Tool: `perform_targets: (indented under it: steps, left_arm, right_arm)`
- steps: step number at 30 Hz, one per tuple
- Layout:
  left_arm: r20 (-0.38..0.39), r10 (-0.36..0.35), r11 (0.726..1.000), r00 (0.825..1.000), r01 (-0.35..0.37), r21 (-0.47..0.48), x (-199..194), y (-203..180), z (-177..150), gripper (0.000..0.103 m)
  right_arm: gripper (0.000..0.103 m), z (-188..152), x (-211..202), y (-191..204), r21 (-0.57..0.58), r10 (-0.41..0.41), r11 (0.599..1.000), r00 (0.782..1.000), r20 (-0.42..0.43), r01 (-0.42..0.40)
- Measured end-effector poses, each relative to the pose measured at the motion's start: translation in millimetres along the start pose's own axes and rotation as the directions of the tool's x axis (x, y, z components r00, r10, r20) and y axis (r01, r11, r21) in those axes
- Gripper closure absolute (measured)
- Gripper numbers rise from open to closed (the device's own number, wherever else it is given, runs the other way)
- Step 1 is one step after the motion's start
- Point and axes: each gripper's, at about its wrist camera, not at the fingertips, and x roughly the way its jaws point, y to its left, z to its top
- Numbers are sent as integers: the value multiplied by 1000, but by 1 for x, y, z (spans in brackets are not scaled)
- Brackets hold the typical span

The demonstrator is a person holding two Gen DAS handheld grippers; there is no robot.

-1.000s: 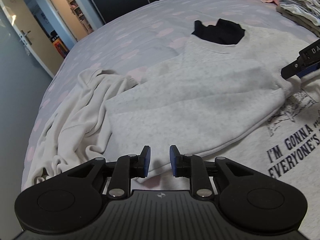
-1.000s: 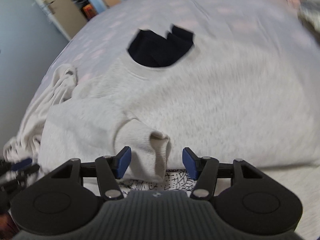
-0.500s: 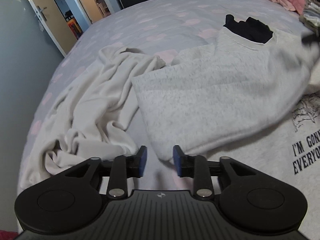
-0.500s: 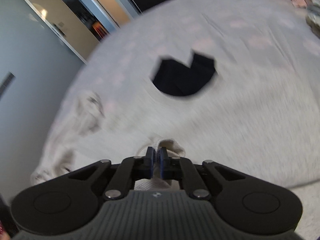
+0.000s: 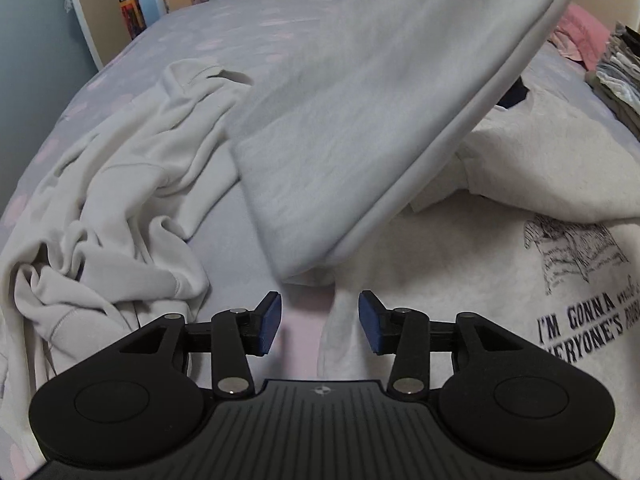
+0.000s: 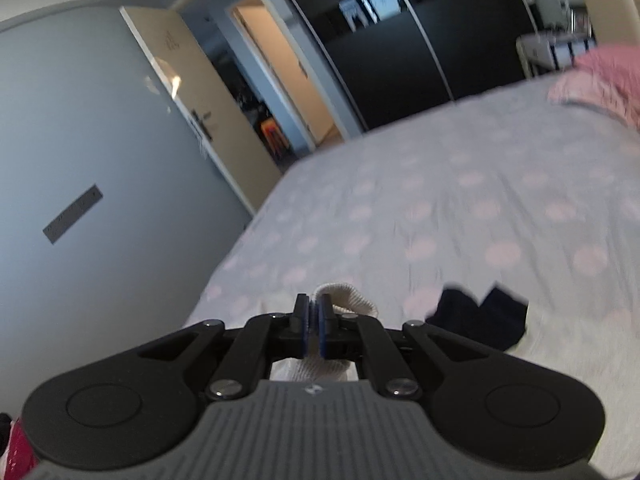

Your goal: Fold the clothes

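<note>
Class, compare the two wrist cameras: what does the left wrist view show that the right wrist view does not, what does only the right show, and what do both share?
Only the left wrist view: the left gripper, jaws opening with nothing between them; a crumpled cream garment; the printed T-shirt; and the grey sweatshirt rising off the bed.

Only the right wrist view: the right gripper shut on the sweatshirt's ribbed cuff, an open door and a dark wardrobe.

Both: the spotted bedspread and pink fabric at the far right.
</note>
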Motion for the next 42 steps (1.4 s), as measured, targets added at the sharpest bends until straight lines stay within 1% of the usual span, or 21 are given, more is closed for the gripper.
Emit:
perform_targets:
  steps: [3,6,9,10,12,14,15,16,17,19,21,24,27,29,31,32,34,37,39,40,42]
  left_arm:
    - [-2,-9,999,1000,9,-50,5,3,7,62]
    - [-4,-53,994,999,53,-96,10,2,12,60]
    - [26,-85,993,996,87,-84,8,-10,19,60]
    - [40,-79,995,996,81,-62,6,-16,22,60]
    - [41,-31,999,999,32,-25,8,-28,28,60]
    - [0,14,1000,1000,-14,-4,17,-33,29,60]
    - [-21,37,999,999,-37,6,21,-35,30,68]
    - [-37,55,998,998,-55,16,26,-36,31,81]
    - [-41,65,998,997,-64,16,29,-35,31,87]
    - [-33,81,996,996,-82,-18,30,-28,32,92]
    - [-25,63,996,998,-65,-57,27,-21,34,92]
    - [-19,64,997,998,-64,-50,27,-22,33,93]
    - [-35,74,997,997,-73,8,32,-32,30,93]
    - [-39,77,997,996,-76,21,34,-34,29,93]
    - [-44,80,996,996,-78,34,37,-37,28,92]
    - [-45,80,996,996,-79,39,38,-38,27,92]
    - [-52,81,996,995,-78,43,38,-39,28,92]
    - [-68,69,996,995,-65,63,37,-40,29,90]
    - [-76,46,997,996,-41,59,32,-38,31,88]
    - [-77,34,998,996,-29,56,29,-37,33,87]
    - [-66,9,999,998,-6,49,20,-34,36,85]
  right_arm:
    - [98,18,-19,3,-15,-20,1000,998,60,21]
    - [98,31,-36,-5,-15,-43,999,994,96,44]
    - [98,36,-46,-20,5,-67,998,992,106,67]
    - [98,36,-46,-25,15,-75,997,992,102,74]
    - [98,37,-46,-32,33,-77,997,993,92,74]
    - [98,37,-45,-35,43,-80,996,993,88,77]
    - [98,37,-46,-38,47,-85,996,992,91,81]
    - [98,37,-48,-40,50,-93,995,991,96,88]
    - [98,38,-49,-43,52,-105,994,989,101,100]
    - [99,39,-49,-51,42,-141,990,983,117,137]
    - [100,34,-52,-66,36,-182,983,976,123,179]
    - [100,17,-51,-110,77,-265,963,962,69,260]
    - [100,-14,-41,-166,133,-351,926,935,-44,353]
    - [101,-38,-30,-205,190,-386,891,908,-165,413]
    - [101,-57,-18,-236,226,-406,856,875,-264,465]
    - [101,-66,-13,-246,219,-411,849,862,-297,481]
    - [101,-83,-3,-256,169,-431,850,843,-322,499]
    - [101,-99,2,-266,134,-429,857,832,-352,498]
    - [100,-101,1,-270,143,-419,859,835,-357,492]
    - [95,-103,-3,-269,135,-441,850,827,-349,510]
    - [94,-100,-14,-272,139,-457,844,830,-319,518]
